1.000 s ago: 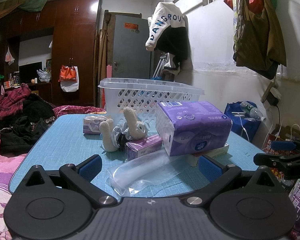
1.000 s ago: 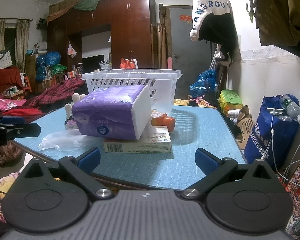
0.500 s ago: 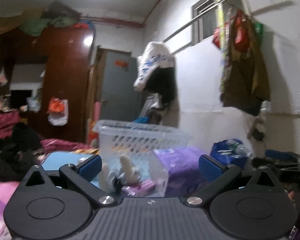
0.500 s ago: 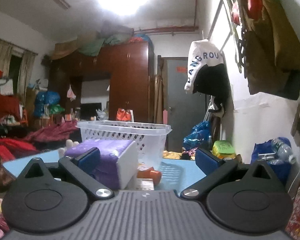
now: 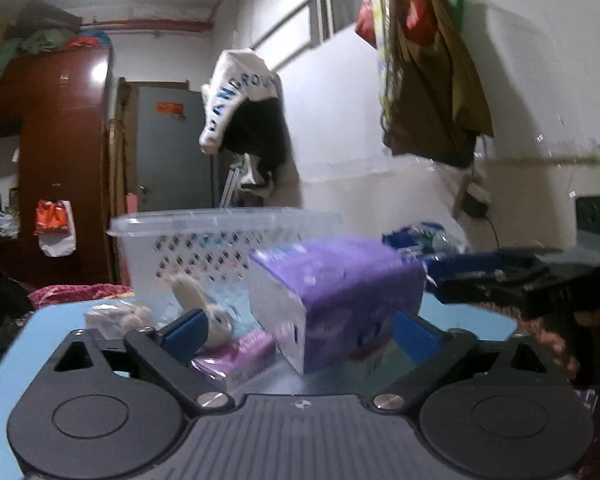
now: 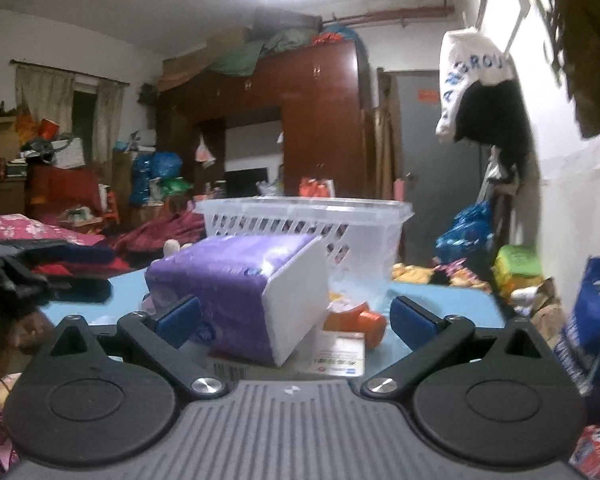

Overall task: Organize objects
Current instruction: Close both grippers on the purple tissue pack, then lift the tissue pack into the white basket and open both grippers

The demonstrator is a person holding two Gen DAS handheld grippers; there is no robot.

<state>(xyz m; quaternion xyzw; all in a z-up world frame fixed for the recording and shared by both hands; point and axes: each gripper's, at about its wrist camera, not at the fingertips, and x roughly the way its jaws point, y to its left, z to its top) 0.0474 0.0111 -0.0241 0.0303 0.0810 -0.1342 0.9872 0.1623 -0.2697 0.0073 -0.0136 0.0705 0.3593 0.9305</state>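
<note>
A purple tissue pack [image 5: 340, 296] lies on the blue table [image 5: 32, 340], in front of a white perforated basket [image 5: 204, 244]. It also shows in the right wrist view [image 6: 236, 284], resting on a flat white box [image 6: 336, 356], with the basket [image 6: 320, 224] behind it. A plush rabbit [image 5: 204, 308] and a small purple box [image 5: 244, 356] lie to its left. An orange bottle [image 6: 360, 320] lies right of the pack. My left gripper [image 5: 300, 336] is open and empty, as is my right gripper [image 6: 296, 320]. Both are short of the pack.
The right gripper appears at the right of the left wrist view [image 5: 540, 280]. A small wrapped packet [image 5: 108, 316] lies at the table's left. A wardrobe [image 6: 312, 120] and a grey door [image 5: 172, 144] stand behind. A blue bag [image 6: 596, 320] sits right of the table.
Both grippers tilted up away from the table, then came partly back down toward the tissue pack. Both stay open. The objects on the table have not moved.
</note>
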